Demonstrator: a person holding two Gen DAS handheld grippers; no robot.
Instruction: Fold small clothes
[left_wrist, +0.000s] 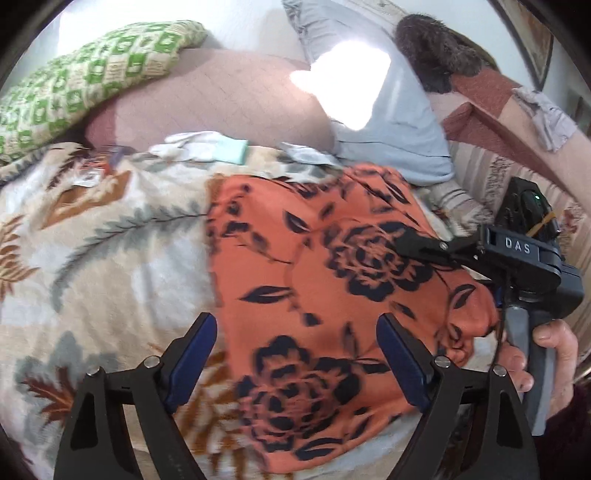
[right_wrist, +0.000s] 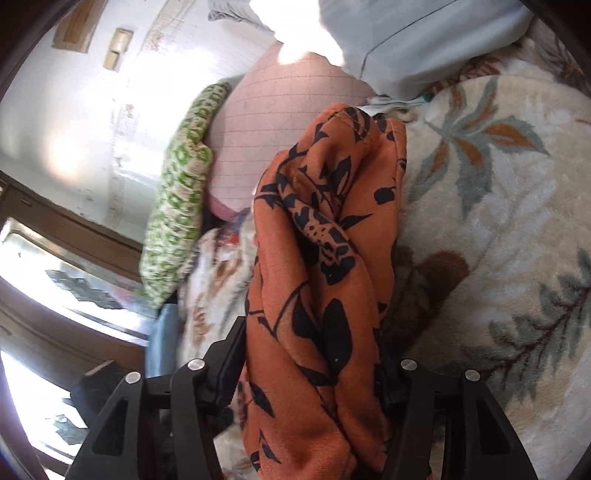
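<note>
An orange garment (left_wrist: 332, 280) with black flowers lies spread on a cream floral blanket (left_wrist: 110, 258). My left gripper (left_wrist: 299, 356) hovers over the garment's near part, open, its blue pads (left_wrist: 194, 354) wide apart and touching nothing. At the cloth's right edge is my right gripper (left_wrist: 413, 245), held by a hand (left_wrist: 550, 354). In the right wrist view the garment (right_wrist: 317, 258) is bunched into a thick roll that fills the gap of the right gripper (right_wrist: 310, 376), which is shut on it. The cloth hides the right finger's pad.
A green patterned pillow (left_wrist: 92, 81), a pink quilted pillow (left_wrist: 221, 99) and a light blue pillow (left_wrist: 399, 122) line the far side. Small white and teal clothes (left_wrist: 207, 147) lie before them. A dark furry thing (left_wrist: 436, 48) sits on the striped sofa back.
</note>
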